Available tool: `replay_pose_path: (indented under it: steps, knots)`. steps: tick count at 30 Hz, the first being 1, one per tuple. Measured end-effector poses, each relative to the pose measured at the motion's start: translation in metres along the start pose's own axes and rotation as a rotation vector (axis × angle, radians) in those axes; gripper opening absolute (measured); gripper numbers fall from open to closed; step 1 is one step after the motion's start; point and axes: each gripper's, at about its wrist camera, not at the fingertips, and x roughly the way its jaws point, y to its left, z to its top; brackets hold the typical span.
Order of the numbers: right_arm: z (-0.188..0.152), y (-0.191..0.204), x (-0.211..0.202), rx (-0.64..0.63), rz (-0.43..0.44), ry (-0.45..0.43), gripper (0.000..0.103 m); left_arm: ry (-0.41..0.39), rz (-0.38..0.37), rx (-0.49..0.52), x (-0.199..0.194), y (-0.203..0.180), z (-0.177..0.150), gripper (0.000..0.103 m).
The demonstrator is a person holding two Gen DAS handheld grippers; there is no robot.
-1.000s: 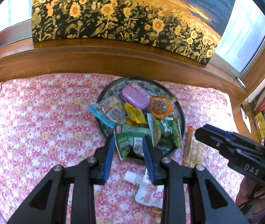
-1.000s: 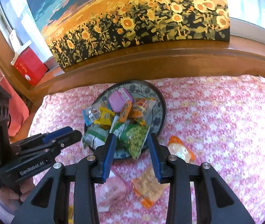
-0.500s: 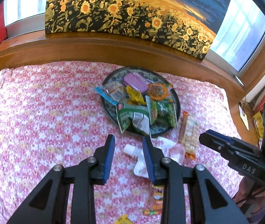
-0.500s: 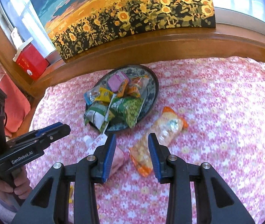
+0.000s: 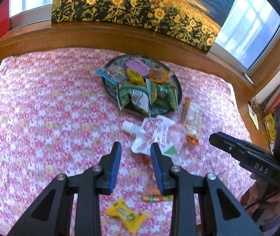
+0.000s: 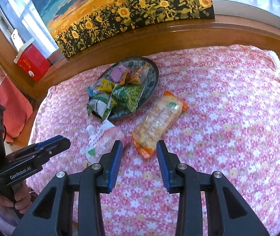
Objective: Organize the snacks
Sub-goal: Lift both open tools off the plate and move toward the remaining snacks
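A dark patterned plate [image 5: 108, 90] [image 6: 155, 74] holds several snack packs, among them a purple pack [image 5: 137, 68] and green bags [image 5: 163, 95]. In front of it on the pink floral cloth lie a white spouted pouch [image 5: 149, 131] [image 6: 100, 137], a clear pink packet [image 5: 176, 137] and an orange-ended cracker pack [image 5: 193, 120] [image 6: 157, 122]. A yellow candy [image 5: 126, 214] and a striped candy stick [image 5: 157, 197] lie nearer. My left gripper [image 5: 135, 153] [image 6: 61, 141] hangs open above the cloth, just short of the pouch. My right gripper [image 6: 139, 151] [image 5: 216, 137] is open with nothing in it, just short of the cracker pack's near end.
A sunflower painting [image 5: 136, 9] leans on the wooden ledge [image 6: 159, 37] behind the cloth. A red box [image 6: 33, 63] stands on the ledge at the left, windows behind. A hand [image 6: 19, 196] holds the left gripper's handle.
Both grippers have drawn back from the plate toward the near side. The loose snacks on the cloth have come into view ahead of the fingers. The jaws kept the same width.
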Motion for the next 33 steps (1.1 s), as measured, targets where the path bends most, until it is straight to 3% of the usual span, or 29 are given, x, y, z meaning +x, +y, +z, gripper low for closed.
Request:
replay_pose_path:
  steps: [15,33]
  knots:
    - [-0.026,0.014,-0.003,-0.035,0.028,0.054,0.037,0.016,0.020,-0.036,-0.019,0.006,-0.030,0.032]
    - [-0.036,0.026,-0.003,-0.063,0.043,0.069,0.037,0.088,0.025,-0.071,-0.021,0.017,-0.058,0.036]
